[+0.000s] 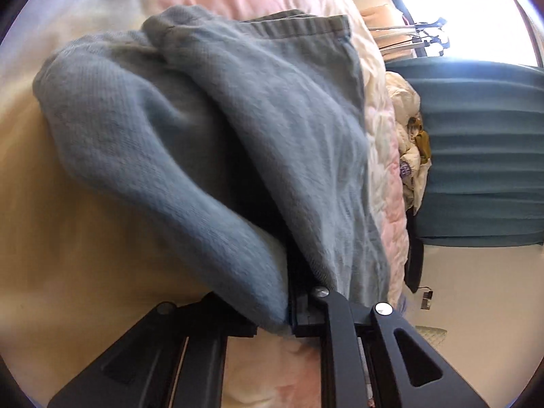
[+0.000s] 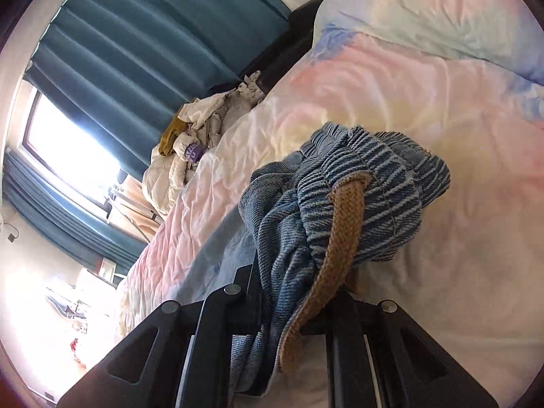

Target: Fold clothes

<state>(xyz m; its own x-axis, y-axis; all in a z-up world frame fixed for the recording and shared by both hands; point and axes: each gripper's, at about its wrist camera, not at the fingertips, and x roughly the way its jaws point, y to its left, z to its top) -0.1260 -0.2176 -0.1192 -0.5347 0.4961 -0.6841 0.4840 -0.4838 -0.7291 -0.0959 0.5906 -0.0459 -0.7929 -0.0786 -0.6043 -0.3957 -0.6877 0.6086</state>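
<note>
A blue denim-look garment (image 1: pixel 210 129) with a hemmed edge hangs from my left gripper (image 1: pixel 292 292), which is shut on a fold of it; the cloth drapes over the fingers and hides their tips. In the right wrist view the same garment's gathered elastic waistband (image 2: pixel 370 197) and its tan drawstring (image 2: pixel 340 238) bunch up over my right gripper (image 2: pixel 292 292), shut on the fabric just below the waistband. The drawstring trails down between the black jaws. Both ends are lifted off the bed.
A pastel pink, yellow and blue quilt (image 2: pixel 425 95) covers the bed under the garment. A pile of crumpled white clothes (image 2: pixel 204 129) lies at the bed's far edge. Teal curtains (image 2: pixel 142 44) and a bright window (image 2: pixel 74 149) stand beyond it.
</note>
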